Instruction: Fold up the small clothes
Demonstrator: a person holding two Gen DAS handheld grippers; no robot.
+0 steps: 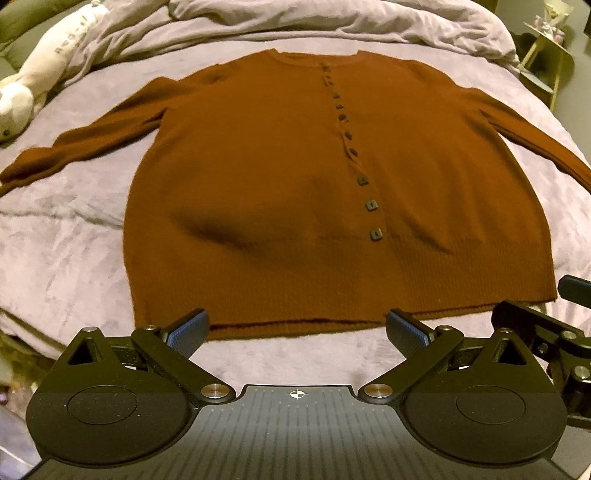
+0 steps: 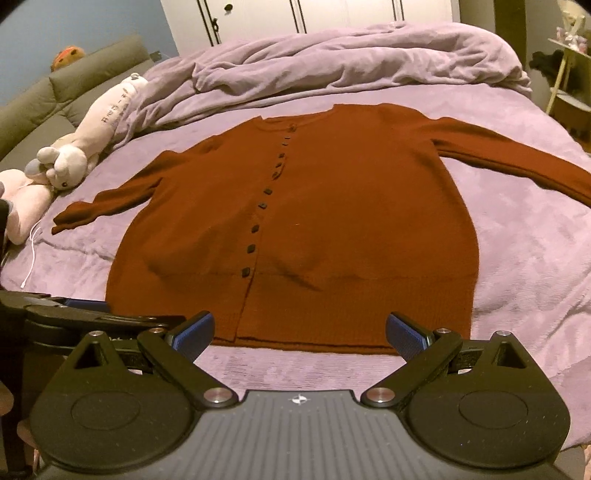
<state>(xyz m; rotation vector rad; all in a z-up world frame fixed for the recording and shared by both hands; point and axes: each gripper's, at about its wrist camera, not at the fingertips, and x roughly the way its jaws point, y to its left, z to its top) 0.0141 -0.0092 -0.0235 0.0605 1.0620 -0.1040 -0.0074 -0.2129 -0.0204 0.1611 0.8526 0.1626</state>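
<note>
A rust-brown buttoned cardigan (image 1: 280, 177) lies flat, front up, on a lilac bed cover (image 1: 66, 236), with both sleeves spread out to the sides. It also shows in the right wrist view (image 2: 332, 221). Its ribbed hem faces me. My left gripper (image 1: 295, 328) is open and empty, just short of the hem near its left half. My right gripper (image 2: 301, 332) is open and empty, just short of the hem near its right half. The two grippers sit side by side; the right one shows in the left wrist view (image 1: 546, 332).
A bunched lilac duvet (image 2: 351, 62) lies behind the cardigan. Plush toys (image 2: 77, 147) lie at the bed's left side, with a white cable (image 2: 33, 251) near them. A small side table (image 1: 550, 51) stands at the far right. White wardrobe doors (image 2: 295, 14) are behind.
</note>
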